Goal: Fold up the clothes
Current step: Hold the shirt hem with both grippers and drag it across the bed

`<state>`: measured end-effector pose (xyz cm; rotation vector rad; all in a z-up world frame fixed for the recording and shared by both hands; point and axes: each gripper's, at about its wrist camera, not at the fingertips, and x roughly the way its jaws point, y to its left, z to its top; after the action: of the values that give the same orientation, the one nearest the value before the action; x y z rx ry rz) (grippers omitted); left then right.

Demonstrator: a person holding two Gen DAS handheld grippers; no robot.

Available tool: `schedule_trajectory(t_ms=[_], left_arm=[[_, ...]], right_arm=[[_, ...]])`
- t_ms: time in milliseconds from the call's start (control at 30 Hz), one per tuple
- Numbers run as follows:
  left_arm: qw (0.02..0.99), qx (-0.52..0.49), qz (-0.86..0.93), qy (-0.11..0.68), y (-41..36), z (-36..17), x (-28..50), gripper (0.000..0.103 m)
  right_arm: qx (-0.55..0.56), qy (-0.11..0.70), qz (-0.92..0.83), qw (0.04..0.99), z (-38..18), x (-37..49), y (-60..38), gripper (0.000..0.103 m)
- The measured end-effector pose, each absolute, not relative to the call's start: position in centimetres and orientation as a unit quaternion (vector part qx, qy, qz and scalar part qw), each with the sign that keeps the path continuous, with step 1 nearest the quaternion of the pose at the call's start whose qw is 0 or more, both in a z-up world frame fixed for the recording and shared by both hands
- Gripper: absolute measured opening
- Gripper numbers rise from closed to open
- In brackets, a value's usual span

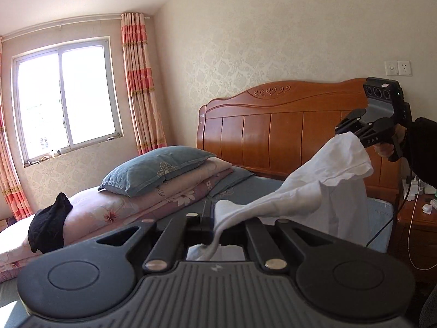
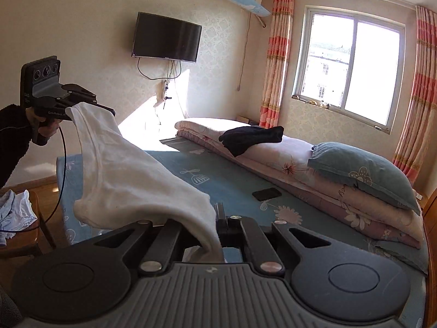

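A white garment (image 1: 308, 191) hangs stretched in the air over the bed, held at both ends. My left gripper (image 1: 210, 218) is shut on one end, the cloth bunched between its fingers. My right gripper (image 1: 344, 132), held by a hand in a dark sleeve, is shut on the other end in front of the headboard. In the right wrist view the same white garment (image 2: 123, 169) runs from my right gripper (image 2: 221, 218) up to the left gripper (image 2: 106, 110) at the far left. The cloth sags in the middle.
The bed has a teal sheet (image 2: 224, 180) with a black phone (image 2: 267, 193) on it. Along its far side lie folded quilts (image 2: 314, 180), a blue pillow (image 2: 360, 172) and a black garment (image 2: 251, 138). A wooden headboard (image 1: 273, 131) and a nightstand (image 1: 418, 218) stand at the head. Pale clothes (image 2: 13, 216) lie on a chair.
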<state>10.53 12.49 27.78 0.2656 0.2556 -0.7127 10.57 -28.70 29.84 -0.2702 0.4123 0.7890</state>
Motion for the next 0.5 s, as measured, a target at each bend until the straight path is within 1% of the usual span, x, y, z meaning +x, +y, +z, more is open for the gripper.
schedule_trajectory(t_ms=[167, 200, 233, 367, 500], left_arm=[[0.886, 0.111, -0.384, 0.235, 11.4, 18.5, 11.6, 0.001], [0.88, 0.111, -0.389, 0.251, 11.2, 17.1, 11.7, 0.001], [0.879, 0.112, -0.39, 0.251, 11.2, 17.1, 11.7, 0.001], [0.876, 0.114, -0.394, 0.253, 11.0, 17.0, 11.7, 0.001], [0.873, 0.117, -0.399, 0.254, 10.9, 16.9, 11.6, 0.001]], right_arm=[[-0.105, 0.285, 0.391, 0.869, 20.6, 11.2, -28.4, 0.004], [-0.111, 0.297, 0.394, 0.863, 19.3, 10.9, -28.2, 0.004], [-0.116, 0.309, 0.396, 0.857, 18.0, 10.6, -27.9, 0.005], [-0.109, 0.323, 0.398, 0.852, 17.0, 10.2, -27.7, 0.004], [-0.098, 0.3, 0.411, 0.855, 18.9, 9.5, -27.7, 0.004]])
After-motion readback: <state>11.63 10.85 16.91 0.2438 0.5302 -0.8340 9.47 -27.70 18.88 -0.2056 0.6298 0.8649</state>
